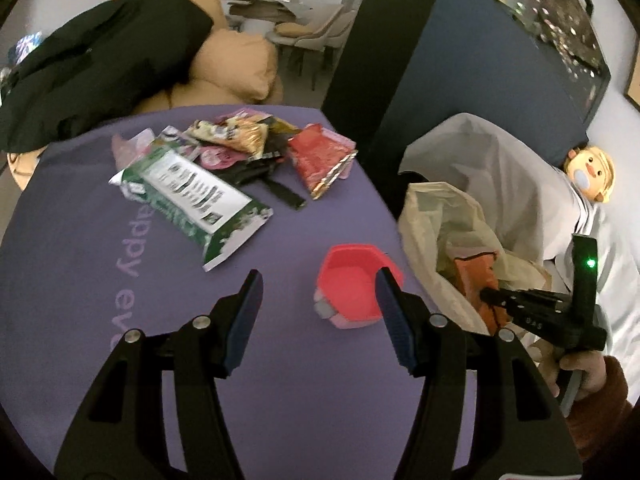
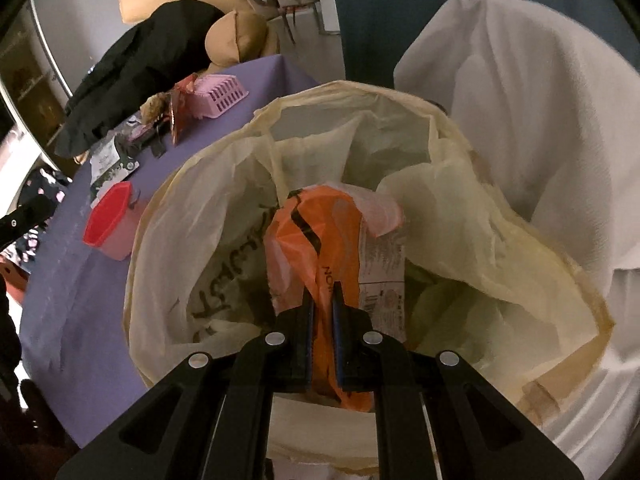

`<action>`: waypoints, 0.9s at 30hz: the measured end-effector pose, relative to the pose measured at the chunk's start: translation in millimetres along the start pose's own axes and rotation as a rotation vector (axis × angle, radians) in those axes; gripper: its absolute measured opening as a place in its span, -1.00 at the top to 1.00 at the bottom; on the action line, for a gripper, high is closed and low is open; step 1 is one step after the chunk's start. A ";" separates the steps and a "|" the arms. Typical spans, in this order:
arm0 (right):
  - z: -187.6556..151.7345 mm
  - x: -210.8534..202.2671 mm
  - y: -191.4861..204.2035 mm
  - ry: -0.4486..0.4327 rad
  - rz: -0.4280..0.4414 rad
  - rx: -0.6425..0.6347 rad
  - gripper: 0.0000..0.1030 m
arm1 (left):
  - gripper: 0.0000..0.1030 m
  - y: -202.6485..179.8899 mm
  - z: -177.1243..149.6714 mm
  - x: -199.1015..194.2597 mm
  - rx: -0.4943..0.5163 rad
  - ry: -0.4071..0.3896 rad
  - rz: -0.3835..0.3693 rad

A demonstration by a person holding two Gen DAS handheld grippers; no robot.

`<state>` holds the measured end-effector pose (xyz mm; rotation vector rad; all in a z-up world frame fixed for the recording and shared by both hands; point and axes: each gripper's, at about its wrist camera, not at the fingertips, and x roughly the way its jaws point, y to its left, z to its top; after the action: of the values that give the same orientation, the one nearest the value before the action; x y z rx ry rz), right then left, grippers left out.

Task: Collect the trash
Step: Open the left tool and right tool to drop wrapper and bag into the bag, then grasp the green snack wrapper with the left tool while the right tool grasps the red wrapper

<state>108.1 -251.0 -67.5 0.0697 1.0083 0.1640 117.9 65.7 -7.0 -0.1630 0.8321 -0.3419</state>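
Wrapper over the bag, cup waiting on the table.

My right gripper [image 2: 321, 304] is clenching the orange wrapper [image 2: 304, 236] inside the mouth of the yellow bag [image 2: 500, 248], whose rim is gaping wide all around it. My left gripper [image 1: 318, 292] is hanging released over the purple table [image 1: 72, 248], its right finger crossing in front of the red cup [image 1: 348, 292] near the table's edge, just beside the bag. Bare cloth is lying between the cup and the pile of wrappers [image 1: 224, 160] farther back. A white sheet [image 2: 540, 120] is draping behind the bag.
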 end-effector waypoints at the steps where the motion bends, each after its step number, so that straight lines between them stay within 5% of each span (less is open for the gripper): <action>1: 0.9 -1.5 1.7 -0.002 -0.013 -0.011 0.80 | -0.08 3.4 -0.6 -0.2 -0.007 0.001 0.001; 3: 2.5 -4.0 7.0 0.001 -0.042 -0.032 0.78 | -0.08 6.5 -3.3 -2.3 -0.015 0.002 0.004; 8: 8.5 -14.6 11.3 -0.025 -0.042 -0.055 0.34 | -0.08 21.1 -6.2 -11.5 -0.036 -0.016 0.026; 16: 24.6 -48.9 40.7 -0.157 -0.037 -0.117 0.33 | -0.10 66.5 -11.5 -13.5 -0.163 -0.031 0.084; 19: 35.3 -61.4 56.0 -0.220 0.000 -0.129 0.31 | -0.10 81.4 -12.2 -12.0 -0.204 -0.034 0.106; 27: 67.5 -62.5 88.4 -0.312 0.155 -0.154 -0.15 | -0.10 106.3 -10.3 -6.1 -0.246 -0.039 0.126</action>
<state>123.4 -173.3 32.5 0.0309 0.6766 0.3606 131.1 167.0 -38.7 -0.3434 0.8399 -0.1172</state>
